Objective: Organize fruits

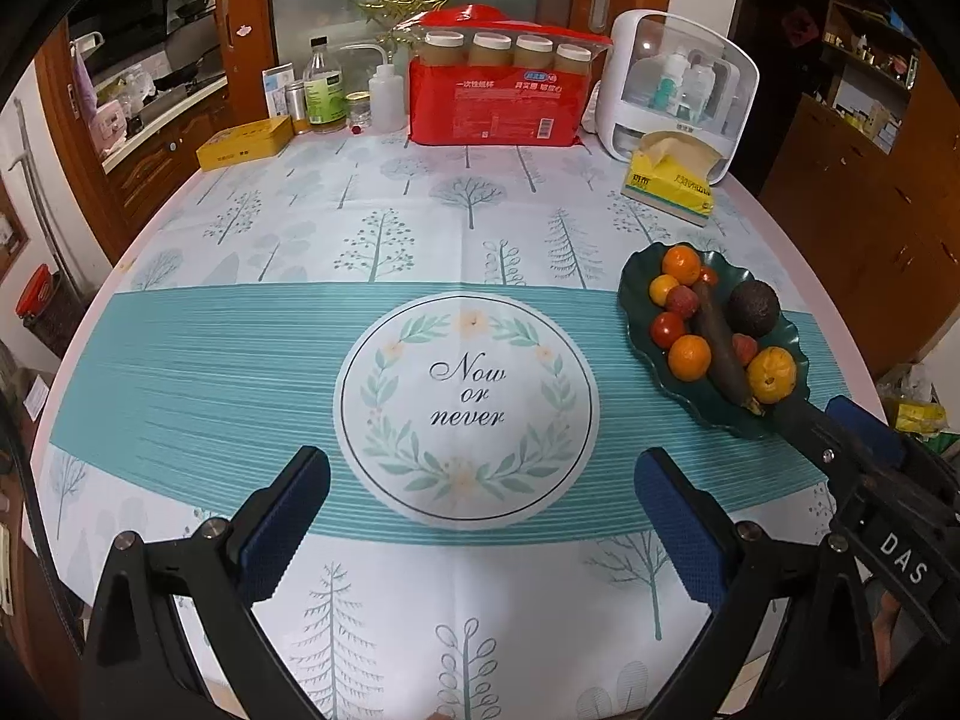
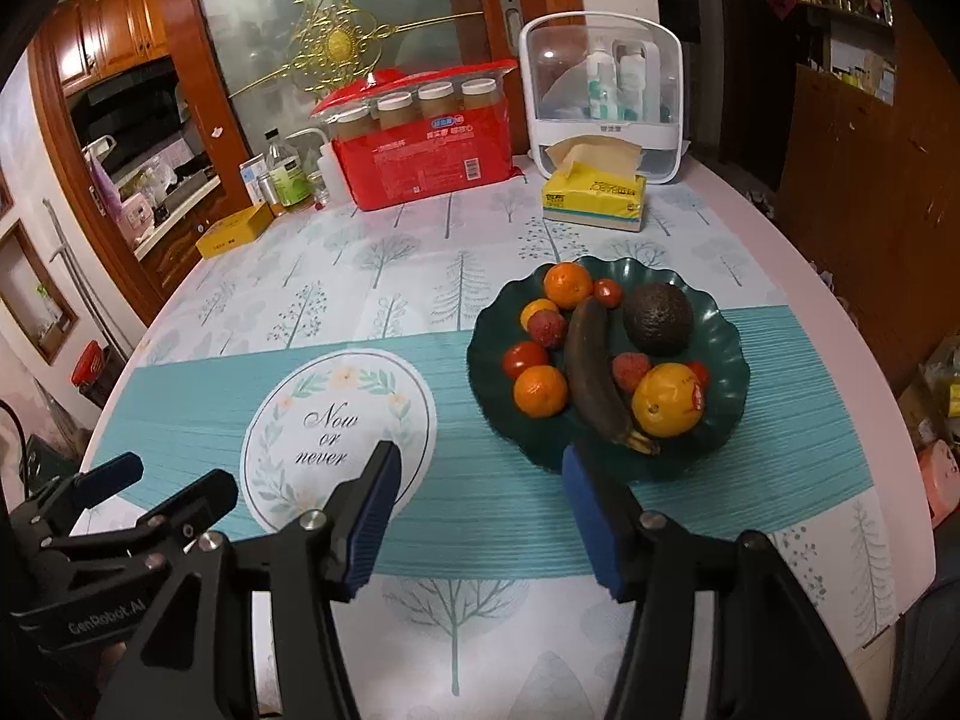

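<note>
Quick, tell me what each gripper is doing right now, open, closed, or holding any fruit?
Left gripper: open, nothing between its fingers, above the tablecloth.
Right gripper: open, holding nothing, just short of the green fruit plate.

A smooth printed cloth [image 2: 420,540] with faint fold creases covers the bench. The dark green plate [image 2: 729,372] looks like glossy plastic with a scalloped rim. The avocado [image 2: 657,318] has dull, pebbly skin; the oranges [image 2: 540,390] shine slightly. The red pack [image 1: 492,102] is glossy plastic film. Each claw [image 2: 477,510] is matt black plastic with ribbed blue pads [image 2: 591,516] and metal screws.
</note>
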`<state>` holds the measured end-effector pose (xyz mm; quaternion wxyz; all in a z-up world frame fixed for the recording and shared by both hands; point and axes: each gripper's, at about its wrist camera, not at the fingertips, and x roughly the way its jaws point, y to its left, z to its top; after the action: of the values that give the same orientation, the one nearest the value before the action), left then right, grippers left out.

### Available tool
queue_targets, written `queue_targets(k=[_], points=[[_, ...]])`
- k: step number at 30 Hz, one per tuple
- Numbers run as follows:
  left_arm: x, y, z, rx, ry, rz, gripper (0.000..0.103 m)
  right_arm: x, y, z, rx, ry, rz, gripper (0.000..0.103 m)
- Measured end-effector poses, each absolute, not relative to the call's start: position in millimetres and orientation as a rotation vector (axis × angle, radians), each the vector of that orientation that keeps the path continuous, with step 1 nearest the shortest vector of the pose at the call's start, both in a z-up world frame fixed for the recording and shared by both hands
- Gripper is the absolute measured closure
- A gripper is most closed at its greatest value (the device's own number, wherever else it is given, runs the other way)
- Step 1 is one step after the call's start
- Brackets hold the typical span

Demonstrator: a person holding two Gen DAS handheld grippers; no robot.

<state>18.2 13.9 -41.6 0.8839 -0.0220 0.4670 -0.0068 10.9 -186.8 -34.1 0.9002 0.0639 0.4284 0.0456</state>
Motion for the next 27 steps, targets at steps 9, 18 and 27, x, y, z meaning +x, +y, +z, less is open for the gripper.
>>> queue_targets(k=[9, 18, 27], points=[[12, 16, -38, -0.024, 0.948, 0.017, 0.002, 4, -175, -31, 0.098, 0.87, 0.107, 0.046], [10, 13, -34, -0.006, 0.928, 0.012, 0.002, 2, -169, -35, 0.103, 0.888, 0.122, 0.046], [10, 14, -33, -0.008, 0.925, 0.011, 0.002, 1, -168, -34, 0.104, 0.884, 0.123, 0.046]])
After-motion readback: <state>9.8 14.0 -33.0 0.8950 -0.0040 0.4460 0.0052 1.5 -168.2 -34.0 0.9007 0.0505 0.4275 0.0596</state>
